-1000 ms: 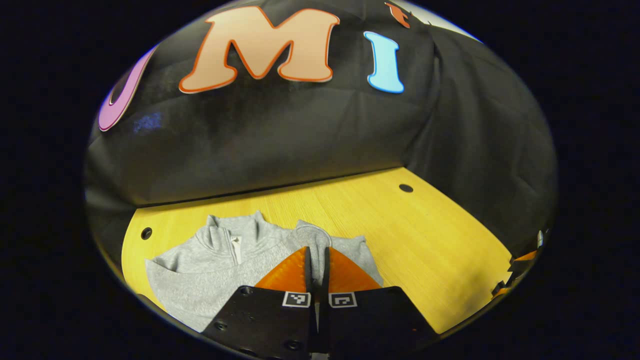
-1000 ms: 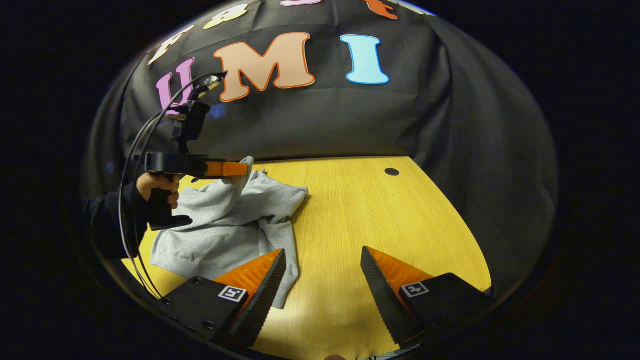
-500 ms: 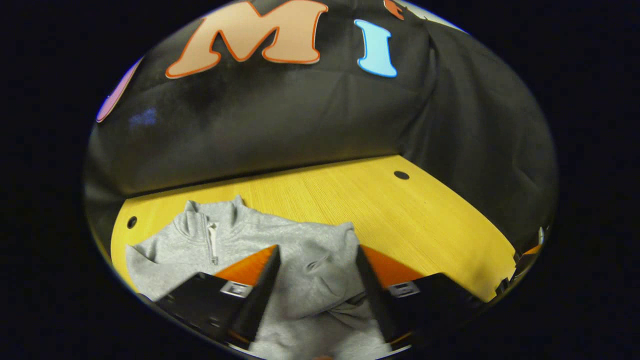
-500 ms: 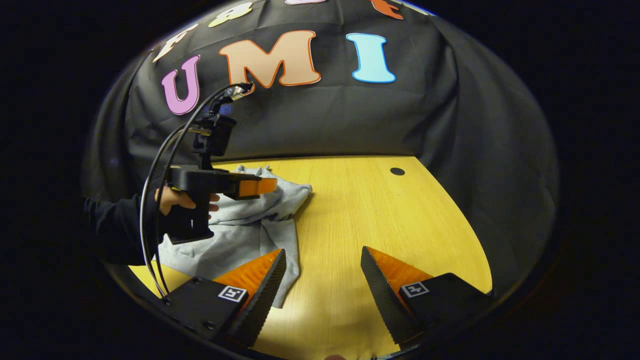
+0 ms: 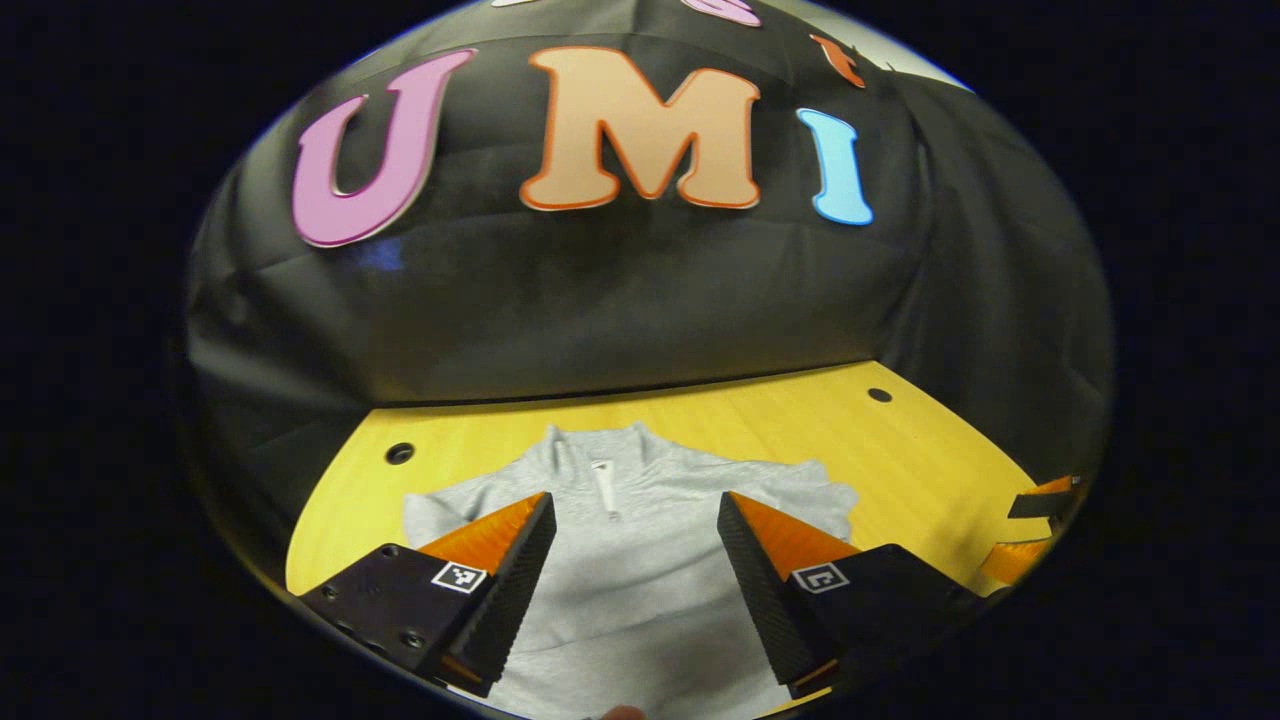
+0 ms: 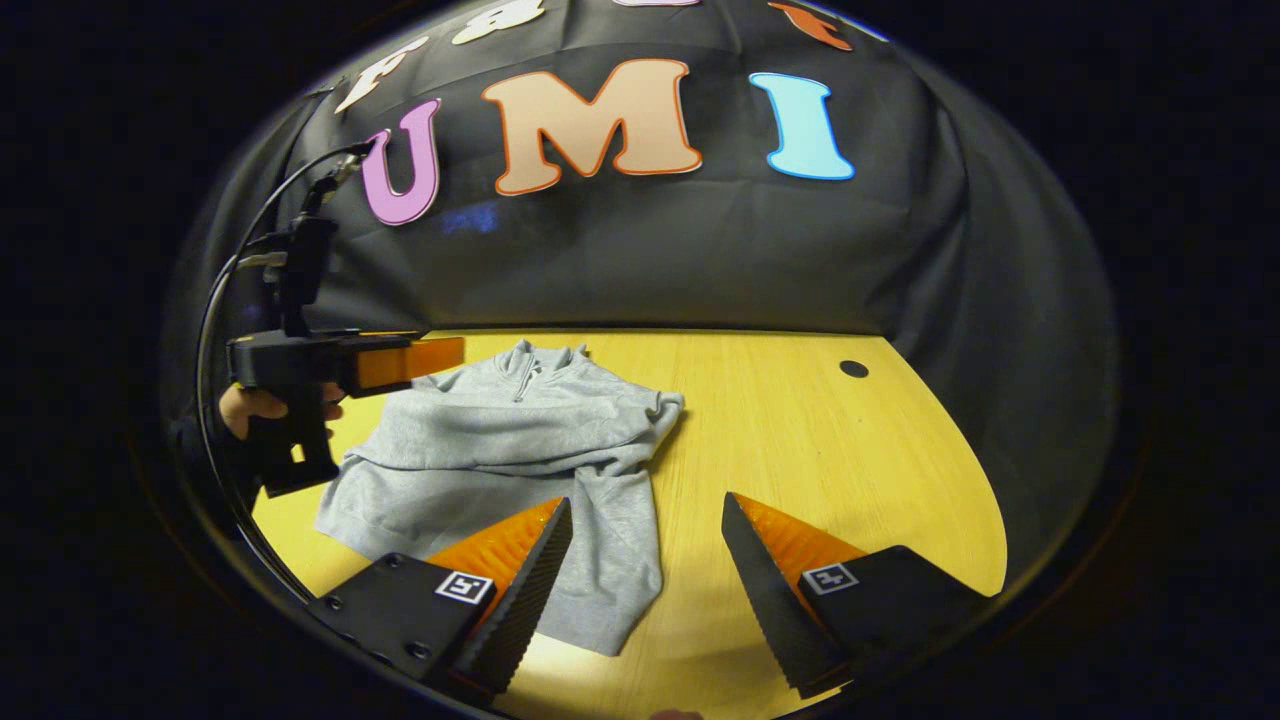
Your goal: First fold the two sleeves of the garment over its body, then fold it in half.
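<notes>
Lying flat on the yellow wooden table (image 6: 800, 440), collar toward the black cloth wall (image 6: 650, 250): a grey zip-neck sweatshirt (image 6: 500, 440). Showing in the right gripper view: one sleeve (image 6: 520, 430) folded across the chest, the other sleeve (image 6: 615, 560) hanging down along the near right edge of the body, toward the right gripper (image 6: 645, 590). Hovering over the table with fingers spread wide and gripping nothing: the right gripper, one finger (image 6: 520, 580) over the cloth near the lower sleeve, the other over bare wood. Hovering beside the left shoulder of the sweatshirt, held by a hand (image 6: 265, 405) on its handle, clear of the cloth: the left gripper (image 6: 430, 355), with cables (image 6: 215, 300) arcing up from it. Showing in the left gripper view: the left gripper (image 5: 635, 580) with fingers spread apart, empty, the sweatshirt (image 5: 630, 520) lying between and beyond them, the collar zip (image 5: 605, 485) facing up. Sitting near the far edge of the table: two dark round holes (image 5: 400, 453), one at each side.
</notes>
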{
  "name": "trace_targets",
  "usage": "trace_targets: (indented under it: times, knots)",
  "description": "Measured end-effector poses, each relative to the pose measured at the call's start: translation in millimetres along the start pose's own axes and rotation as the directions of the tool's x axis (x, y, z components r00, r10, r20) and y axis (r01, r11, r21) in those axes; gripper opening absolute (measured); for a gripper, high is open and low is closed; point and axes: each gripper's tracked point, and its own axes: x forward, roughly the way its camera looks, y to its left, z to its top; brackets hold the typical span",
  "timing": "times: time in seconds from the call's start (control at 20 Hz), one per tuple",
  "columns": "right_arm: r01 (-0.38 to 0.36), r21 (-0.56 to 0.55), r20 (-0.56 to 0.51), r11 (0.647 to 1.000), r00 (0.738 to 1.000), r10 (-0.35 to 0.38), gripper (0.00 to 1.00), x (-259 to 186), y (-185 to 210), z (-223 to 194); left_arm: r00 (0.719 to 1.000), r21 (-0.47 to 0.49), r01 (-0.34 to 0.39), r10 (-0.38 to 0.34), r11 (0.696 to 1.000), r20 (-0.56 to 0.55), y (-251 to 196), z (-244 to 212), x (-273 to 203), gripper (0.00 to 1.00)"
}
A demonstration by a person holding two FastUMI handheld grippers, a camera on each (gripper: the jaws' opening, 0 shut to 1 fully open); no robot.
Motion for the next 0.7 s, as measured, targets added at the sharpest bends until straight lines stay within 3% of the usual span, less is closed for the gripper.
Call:
trace_targets:
  times: [0.05, 0.15, 0.4, 0.65, 0.7]
  knots:
    - [-0.002, -0.008, -0.004, 1.0, 1.0, 0.002, 0.92, 3.4, 5.0, -1.7, 1.0, -0.003, -0.021, 0.021, 1.0, 0.001, 16.7, -3.9, -11.1, 0.95]
    - [0.015, -0.039, 0.008, 0.999, 1.0, -0.014, 0.96, 7.3, 9.1, -0.7, 0.998, 0.002, -0.067, 0.067, 0.998, -0.013, 47.5, -15.6, -29.4, 0.94]
    - [0.046, -0.074, 0.001, 0.996, 0.999, -0.046, 0.96, 17.9, 17.4, -16.9, 0.987, -0.003, -0.15, 0.15, 0.989, -0.058, 100.4, -55.0, -79.7, 0.94]
    - [0.042, -0.111, -0.074, 0.993, 0.996, -0.051, 0.92, 23.9, 24.6, -54.2, 0.973, -0.063, -0.173, 0.161, 0.983, -0.166, 122.0, -125.5, -118.3, 0.95]
    - [0.041, -0.117, -0.09, 0.992, 0.995, -0.052, 0.97, 24.8, 25.9, -61.2, 0.97, -0.072, -0.168, 0.152, 0.983, -0.187, 121.4, -138.2, -124.1, 0.95]
